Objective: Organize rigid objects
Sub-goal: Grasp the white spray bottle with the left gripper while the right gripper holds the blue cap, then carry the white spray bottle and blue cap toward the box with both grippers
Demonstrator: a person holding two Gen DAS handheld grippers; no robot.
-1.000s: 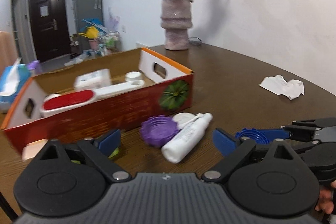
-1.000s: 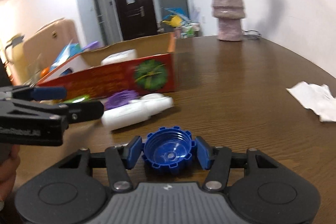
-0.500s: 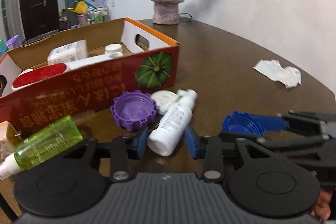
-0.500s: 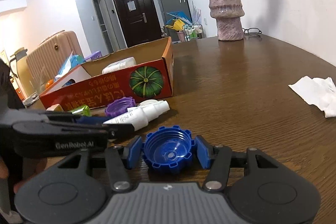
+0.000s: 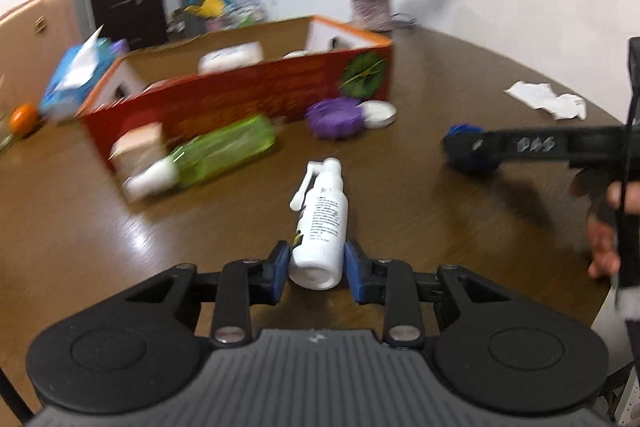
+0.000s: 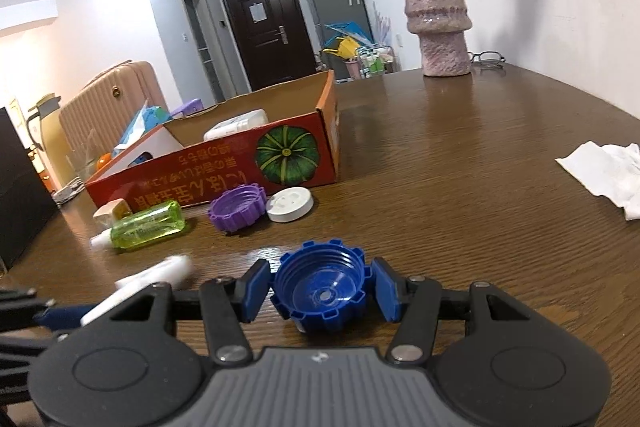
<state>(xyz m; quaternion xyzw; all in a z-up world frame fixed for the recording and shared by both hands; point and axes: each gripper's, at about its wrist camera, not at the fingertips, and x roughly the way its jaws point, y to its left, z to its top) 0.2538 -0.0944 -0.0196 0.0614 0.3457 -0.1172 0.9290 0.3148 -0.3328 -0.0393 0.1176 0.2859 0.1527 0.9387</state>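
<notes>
My left gripper (image 5: pixel 316 265) is shut on a white spray bottle (image 5: pixel 322 223), nozzle pointing away, held above the brown table (image 5: pixel 440 75). My right gripper (image 6: pixel 320 291) is shut on a blue ribbed cap (image 6: pixel 322 289), open side up; it shows at the right of the left wrist view (image 5: pixel 466 143). The red cardboard box (image 6: pixel 224 167) with a pumpkin picture lies ahead and holds white containers. In front of it lie a green bottle (image 6: pixel 146 225), a purple cap (image 6: pixel 238 205), a white lid (image 6: pixel 290 205) and a small beige block (image 6: pixel 112 211).
A pink vase (image 6: pixel 438 23) with dried roses stands at the table's far side, glasses (image 6: pixel 486 59) beside it. A crumpled white tissue (image 6: pixel 604 171) lies at the right. A tissue pack (image 5: pixel 76 79) and an orange (image 5: pixel 22 119) sit left of the box.
My left gripper closed on the white spray bottle and pulled it back from beside the purple cap and lifted it. The right gripper keeps the blue cap and rose slightly.
</notes>
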